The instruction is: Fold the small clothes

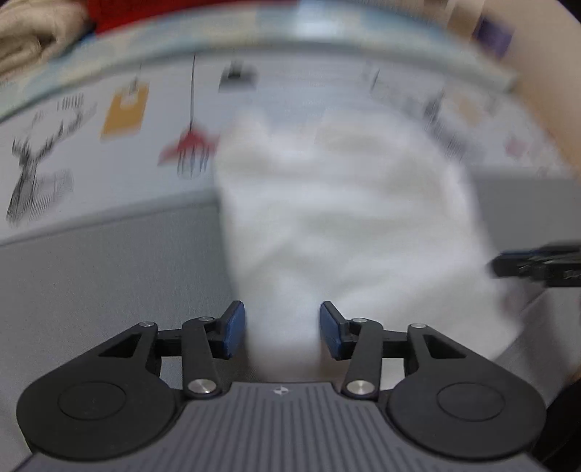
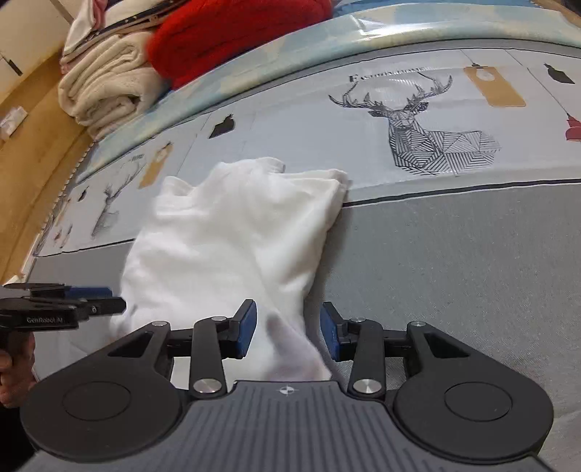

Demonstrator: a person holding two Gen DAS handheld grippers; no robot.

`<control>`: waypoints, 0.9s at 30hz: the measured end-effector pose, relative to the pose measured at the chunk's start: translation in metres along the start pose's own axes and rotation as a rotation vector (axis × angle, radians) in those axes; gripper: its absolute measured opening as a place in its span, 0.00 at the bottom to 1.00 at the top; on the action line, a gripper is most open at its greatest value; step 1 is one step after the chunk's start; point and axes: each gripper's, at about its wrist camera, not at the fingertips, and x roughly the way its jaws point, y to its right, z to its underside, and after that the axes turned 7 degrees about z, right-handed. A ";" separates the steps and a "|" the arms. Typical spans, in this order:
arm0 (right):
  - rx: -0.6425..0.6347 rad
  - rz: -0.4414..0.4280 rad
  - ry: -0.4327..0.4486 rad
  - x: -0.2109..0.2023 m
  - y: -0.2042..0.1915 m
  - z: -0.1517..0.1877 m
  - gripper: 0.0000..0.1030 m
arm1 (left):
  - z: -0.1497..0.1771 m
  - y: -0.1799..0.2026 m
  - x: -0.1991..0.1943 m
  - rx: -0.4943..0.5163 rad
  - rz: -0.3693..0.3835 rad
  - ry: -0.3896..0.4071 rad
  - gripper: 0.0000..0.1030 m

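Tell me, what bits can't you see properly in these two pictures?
- White garment, left wrist view: motion blur hides its folds and edges.
- Its near end, both views: hidden under each gripper's body, so whether the pads pinch it is unclear.
- Left gripper, right wrist view: cut off by the left edge; its jaws can't be read there.
- Clothes pile, right wrist view: cut off by the top edge.
- Deer print, left wrist view: smeared by blur.

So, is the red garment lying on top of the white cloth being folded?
No: the red garment sits in the pile at the far edge, well apart from the white cloth.
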 end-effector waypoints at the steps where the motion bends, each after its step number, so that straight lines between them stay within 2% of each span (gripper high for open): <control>1: -0.039 0.053 -0.057 0.008 -0.003 0.005 0.40 | 0.002 0.000 0.004 -0.008 0.000 -0.003 0.52; 2: -0.075 0.106 -0.083 0.011 -0.006 0.008 0.40 | 0.003 0.001 -0.002 -0.015 -0.003 0.019 0.51; 4: -0.100 0.169 -0.022 -0.002 -0.013 0.009 0.40 | 0.006 0.005 -0.024 -0.008 -0.048 0.087 0.51; 7: -0.063 0.167 0.161 -0.043 -0.019 0.007 0.42 | 0.016 0.008 -0.064 -0.008 -0.082 0.190 0.59; 8: -0.061 0.170 0.216 -0.055 -0.022 0.009 0.44 | 0.017 0.007 -0.074 -0.018 -0.085 0.216 0.66; 9: -0.067 0.184 0.267 -0.067 -0.027 0.012 0.51 | 0.020 0.009 -0.085 -0.024 -0.093 0.242 0.76; 10: -0.077 0.198 0.310 -0.076 -0.032 0.016 0.60 | 0.026 0.011 -0.098 -0.023 -0.111 0.277 0.80; 13: -0.102 0.216 0.421 -0.103 -0.051 0.030 0.65 | 0.039 0.022 -0.128 -0.022 -0.153 0.356 0.82; 17: -0.062 0.191 0.524 -0.133 -0.072 0.056 0.65 | 0.061 0.035 -0.151 -0.070 -0.112 0.411 0.84; 21: -0.042 0.185 0.599 -0.157 -0.092 0.092 0.65 | 0.094 0.049 -0.159 -0.075 -0.114 0.454 0.93; 24: -0.046 0.213 0.590 -0.162 -0.106 0.116 0.66 | 0.122 0.058 -0.155 -0.055 -0.155 0.499 1.00; 25: -0.045 0.216 0.571 -0.161 -0.110 0.120 0.67 | 0.130 0.059 -0.151 -0.047 -0.158 0.500 1.00; 27: -0.059 0.224 0.547 -0.160 -0.120 0.129 0.70 | 0.139 0.059 -0.138 -0.048 -0.163 0.443 1.00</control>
